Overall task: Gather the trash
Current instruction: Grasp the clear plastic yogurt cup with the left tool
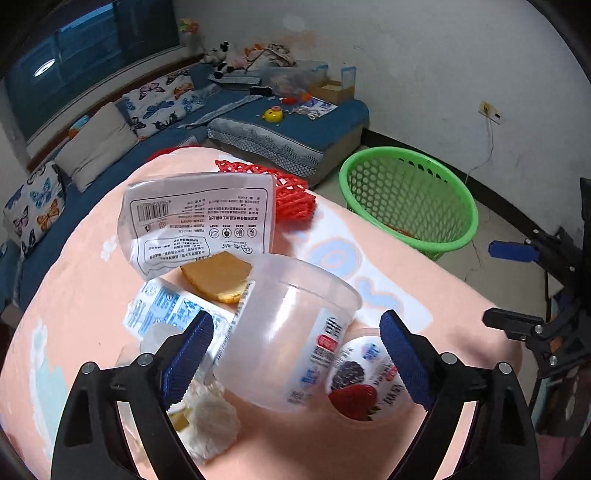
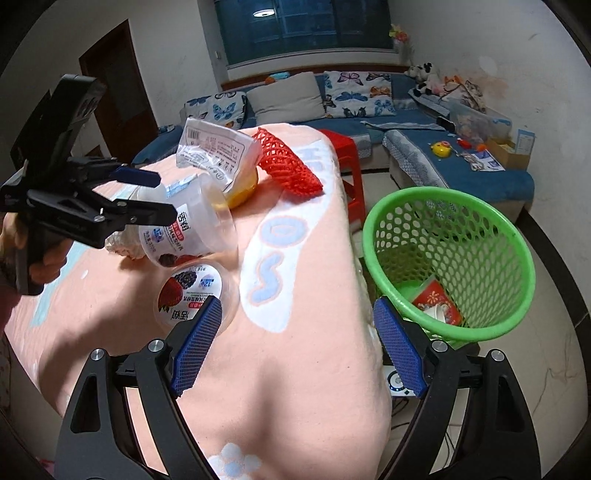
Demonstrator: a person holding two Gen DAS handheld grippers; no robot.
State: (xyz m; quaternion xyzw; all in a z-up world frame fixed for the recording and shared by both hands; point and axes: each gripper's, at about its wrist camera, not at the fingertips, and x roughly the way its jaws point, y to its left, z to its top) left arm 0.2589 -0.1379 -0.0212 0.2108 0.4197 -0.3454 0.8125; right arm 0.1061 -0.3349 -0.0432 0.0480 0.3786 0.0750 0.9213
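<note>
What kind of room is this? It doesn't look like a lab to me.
Most likely a home living room. A blue corner sofa with butterfly cushions runs beneath a dark window, stuffed toys sit at its end, and a green basket stands on the floor beside a table under a pink cloth.

My left gripper hides part of the cup. The wrapper covers the peel's far edge; its print is unreadable.
</note>
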